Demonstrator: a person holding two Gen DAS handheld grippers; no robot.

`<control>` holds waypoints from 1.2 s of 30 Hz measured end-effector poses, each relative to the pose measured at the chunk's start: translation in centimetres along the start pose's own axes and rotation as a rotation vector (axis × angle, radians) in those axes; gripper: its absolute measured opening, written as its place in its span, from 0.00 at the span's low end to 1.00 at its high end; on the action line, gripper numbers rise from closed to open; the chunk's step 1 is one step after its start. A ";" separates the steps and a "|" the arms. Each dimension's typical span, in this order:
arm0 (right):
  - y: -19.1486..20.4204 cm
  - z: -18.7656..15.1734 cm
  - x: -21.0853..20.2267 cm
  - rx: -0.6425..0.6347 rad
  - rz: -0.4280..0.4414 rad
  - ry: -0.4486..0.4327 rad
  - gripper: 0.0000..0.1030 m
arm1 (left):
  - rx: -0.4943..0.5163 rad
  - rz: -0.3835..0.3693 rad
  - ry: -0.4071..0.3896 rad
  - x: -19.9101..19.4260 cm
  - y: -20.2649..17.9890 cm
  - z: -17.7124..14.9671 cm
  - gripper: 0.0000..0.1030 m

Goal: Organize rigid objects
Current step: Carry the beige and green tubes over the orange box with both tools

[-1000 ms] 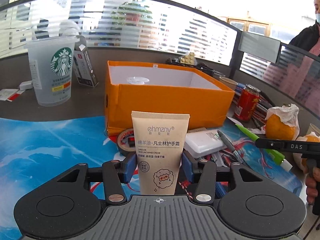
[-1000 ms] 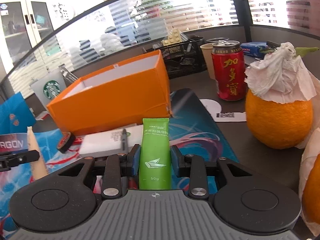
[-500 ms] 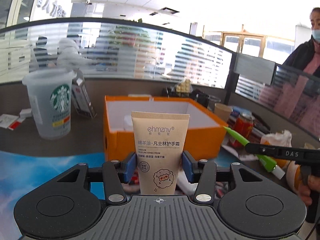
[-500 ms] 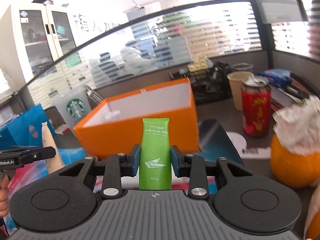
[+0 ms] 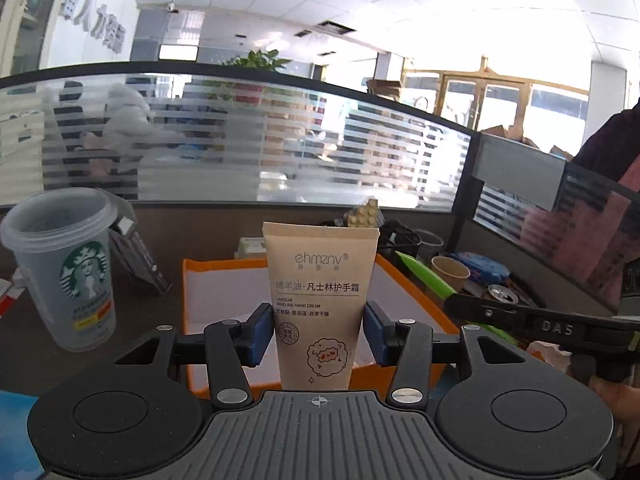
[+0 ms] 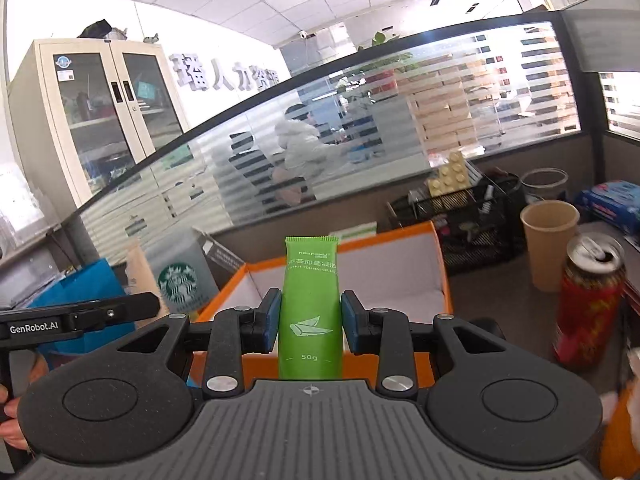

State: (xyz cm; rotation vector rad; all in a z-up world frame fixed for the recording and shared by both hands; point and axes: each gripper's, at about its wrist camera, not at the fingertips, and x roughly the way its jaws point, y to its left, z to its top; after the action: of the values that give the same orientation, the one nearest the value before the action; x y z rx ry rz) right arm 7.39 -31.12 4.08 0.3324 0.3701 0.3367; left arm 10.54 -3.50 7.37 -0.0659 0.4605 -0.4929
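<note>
Blue pads of the left gripper (image 5: pixel 319 334) pinch a beige hand cream tube (image 5: pixel 320 300) upright; the right gripper (image 6: pixel 310 322) likewise clamps a green tube (image 6: pixel 311 304). Both tubes hang before the open orange box (image 6: pixel 438 264), a plastic cup (image 5: pixel 66 268) to its left, a red can (image 6: pixel 588 300) at right.

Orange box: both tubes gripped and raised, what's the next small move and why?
Probably carry both tubes forward over the orange box and lower them in. The left tool is clamped on the beige tube, the right tool on the green tube, and the open box sits just ahead.
</note>
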 end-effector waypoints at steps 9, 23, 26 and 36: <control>-2.2 3.0 7.1 0.049 -0.008 0.095 0.29 | -0.021 0.000 0.127 7.9 -0.1 2.2 0.45; -2.9 1.4 13.4 -0.111 -0.144 0.298 0.29 | -0.001 0.119 0.296 15.7 0.7 0.5 0.45; -2.3 1.0 14.3 -0.187 -0.185 0.321 0.29 | 0.026 0.131 0.300 16.1 0.3 0.8 0.45; -1.4 -0.6 16.0 -0.349 -0.259 0.379 0.29 | 0.122 0.169 0.328 17.9 -1.3 1.2 0.45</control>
State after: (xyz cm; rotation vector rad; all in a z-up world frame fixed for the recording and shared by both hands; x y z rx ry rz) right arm 21.55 -26.16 -1.63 -0.1266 0.7074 0.2029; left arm 24.49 -13.09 1.31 0.1731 0.7492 -0.3655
